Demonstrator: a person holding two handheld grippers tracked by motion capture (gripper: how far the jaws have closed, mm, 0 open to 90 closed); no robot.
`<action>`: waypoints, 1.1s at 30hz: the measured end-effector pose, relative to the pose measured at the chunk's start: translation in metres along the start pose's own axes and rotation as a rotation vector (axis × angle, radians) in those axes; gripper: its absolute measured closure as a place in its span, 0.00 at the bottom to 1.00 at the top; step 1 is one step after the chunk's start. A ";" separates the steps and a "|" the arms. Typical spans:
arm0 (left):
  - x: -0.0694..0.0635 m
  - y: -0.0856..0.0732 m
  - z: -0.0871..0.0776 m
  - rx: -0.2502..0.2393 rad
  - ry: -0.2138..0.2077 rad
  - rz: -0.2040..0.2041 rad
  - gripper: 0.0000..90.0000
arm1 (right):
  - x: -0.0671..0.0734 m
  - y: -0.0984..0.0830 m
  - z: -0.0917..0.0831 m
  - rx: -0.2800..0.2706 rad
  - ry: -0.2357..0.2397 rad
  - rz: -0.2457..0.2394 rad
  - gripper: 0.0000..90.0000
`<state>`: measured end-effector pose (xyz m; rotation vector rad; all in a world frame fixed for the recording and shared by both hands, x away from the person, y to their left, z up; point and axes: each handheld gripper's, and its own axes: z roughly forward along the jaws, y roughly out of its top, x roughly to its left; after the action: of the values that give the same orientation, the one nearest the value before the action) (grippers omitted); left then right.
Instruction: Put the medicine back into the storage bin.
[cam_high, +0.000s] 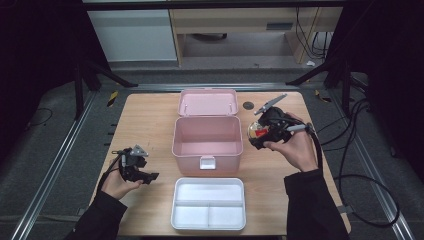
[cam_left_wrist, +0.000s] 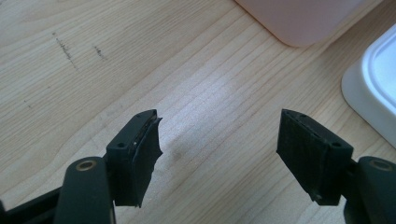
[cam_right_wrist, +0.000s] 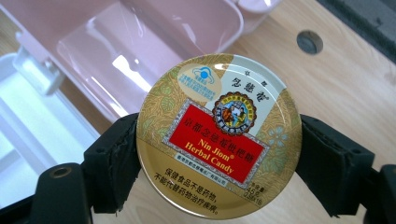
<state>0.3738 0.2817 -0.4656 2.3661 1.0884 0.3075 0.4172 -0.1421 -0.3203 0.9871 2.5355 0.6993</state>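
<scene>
So the biggest thing here is the wooden table (cam_high: 145, 120), pale grain, a small dark round hole near its far right corner; in the middle of it sits a pink box (cam_high: 207, 142) with its lid (cam_high: 208, 102) flipped back and standing open behind it, nothing inside as far as I can see, and a little white latch on the front wall; just in front of the box, on the person's side, lies a white tray (cam_high: 209, 203) with one long compartment and two smaller ones, all bare.

Then the hands; the right gripper (cam_high: 264, 132) is held up off the table just to the right of the box, and its jaws are clamped on a round candy tin (cam_right_wrist: 218, 135), one pad on each side of the rim; the gold lid with the red label faces the camera in the right gripper view, tilted a bit, and the tin hangs over the table edge of the box rather than inside it; nothing else touches it.

The left gripper (cam_high: 150, 176) hovers low at the left of the tray, well apart from the box; its jaws stand wide with only bare wood between them; the inner pad on one of the fingers (cam_left_wrist: 144, 154) looks frayed at the edge.
</scene>
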 end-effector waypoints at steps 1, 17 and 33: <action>0.000 0.000 0.000 -0.001 -0.001 0.000 0.33 | 0.002 0.010 0.002 -0.002 0.001 -0.014 0.23; 0.002 0.000 0.000 -0.005 -0.002 -0.004 0.32 | 0.019 0.067 0.035 -0.012 0.048 -0.096 0.23; 0.002 0.000 0.000 -0.004 -0.005 -0.002 0.32 | 0.044 0.113 0.084 -0.006 0.109 -0.169 0.23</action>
<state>0.3750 0.2834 -0.4655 2.3614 1.0867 0.3026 0.4857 -0.0120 -0.3328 0.7395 2.6698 0.7283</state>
